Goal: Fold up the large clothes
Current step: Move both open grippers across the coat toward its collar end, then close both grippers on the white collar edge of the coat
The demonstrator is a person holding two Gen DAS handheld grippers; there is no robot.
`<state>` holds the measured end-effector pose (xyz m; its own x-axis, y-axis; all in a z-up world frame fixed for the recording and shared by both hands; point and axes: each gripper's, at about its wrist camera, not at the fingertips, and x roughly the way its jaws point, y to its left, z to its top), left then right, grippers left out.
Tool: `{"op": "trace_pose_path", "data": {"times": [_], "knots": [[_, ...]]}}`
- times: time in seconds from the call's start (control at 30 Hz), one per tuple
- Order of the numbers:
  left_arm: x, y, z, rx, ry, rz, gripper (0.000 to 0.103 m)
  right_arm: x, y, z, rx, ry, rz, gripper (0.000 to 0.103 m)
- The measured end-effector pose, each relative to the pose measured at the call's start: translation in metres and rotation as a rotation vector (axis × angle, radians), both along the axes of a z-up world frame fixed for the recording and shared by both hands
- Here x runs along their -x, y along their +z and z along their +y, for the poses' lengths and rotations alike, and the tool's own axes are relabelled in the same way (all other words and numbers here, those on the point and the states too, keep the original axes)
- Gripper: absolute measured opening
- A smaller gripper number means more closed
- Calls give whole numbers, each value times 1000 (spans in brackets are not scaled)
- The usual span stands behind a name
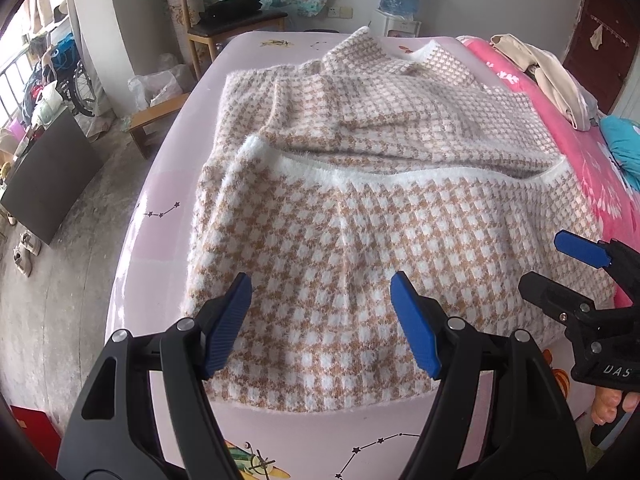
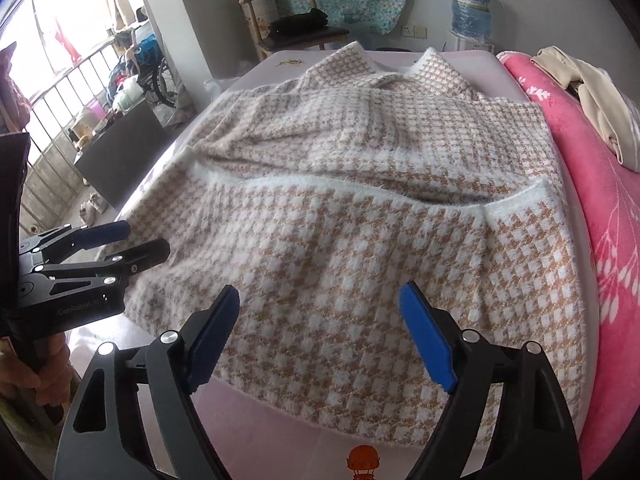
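Left wrist view: the checked sweater (image 1: 360,208) is seen spread on the pink bed (image 1: 160,240), its near part folded back. The left gripper (image 1: 320,320) and right gripper (image 2: 320,328) are held wide apart above it, empty. If only the top layer is pinched, the fold would probably be dragged crooked.

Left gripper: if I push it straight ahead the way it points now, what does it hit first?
Most likely the fuzzy tan-and-white checked sweater lying on the pale pink bedsheet. The left gripper is open, angled down at the sweater's near folded part; its height above the cloth is unclear.
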<state>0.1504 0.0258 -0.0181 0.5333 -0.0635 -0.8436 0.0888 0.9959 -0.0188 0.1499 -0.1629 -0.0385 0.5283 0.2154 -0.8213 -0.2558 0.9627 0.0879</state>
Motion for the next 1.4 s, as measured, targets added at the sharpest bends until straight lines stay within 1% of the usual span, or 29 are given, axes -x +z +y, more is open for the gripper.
{"op": "trace_pose_path", "data": {"times": [0.1,0.2,0.27,0.37,0.53,0.63,0.7,0.83,0.93,1.0,1.1,1.13,1.2,1.27,1.33,1.4], "knots": [[-1,-6,3,-3,5,8,68,1,-11,8,55,19,16,69],[-4,-18,8,-15,21,38,68,1,-17,10,77,18,16,69],[-4,-23,10,-11,28,50,68,1,-16,12,84,17,17,69],[-4,-23,11,-9,25,45,68,2,-12,11,86,15,12,69],[-3,-22,11,-6,25,43,68,8,0,11,81,13,-25,69],[-4,-23,11,-4,27,44,68,7,-8,14,111,18,-9,69],[-4,-24,12,-3,28,44,68,5,-21,15,129,24,22,74],[-4,-21,15,14,16,43,68,-1,-14,6,82,16,49,76],[-9,-6,18,30,-7,10,68,-9,4,-10,19,10,45,78],[-17,10,20,32,-25,-26,68,-21,21,-27,-47,1,42,85],[-37,42,23,35,-49,-97,68,-46,47,-49,-110,-8,25,86],[-47,53,24,40,-57,-120,69,-57,57,-57,-120,-17,12,86],[-69,72,24,55,-68,-154,75,-83,75,-73,-136,-40,-9,87],[-93,89,21,71,-96,-186,76,-110,87,-83,-169,-46,-13,87],[-123,100,13,88,-128,-204,81,-142,96,-94,-177,-74,-14,87],[-159,104,4,95,-144,-198,82,-176,100,-100,-174,-87,-14,87]]}}
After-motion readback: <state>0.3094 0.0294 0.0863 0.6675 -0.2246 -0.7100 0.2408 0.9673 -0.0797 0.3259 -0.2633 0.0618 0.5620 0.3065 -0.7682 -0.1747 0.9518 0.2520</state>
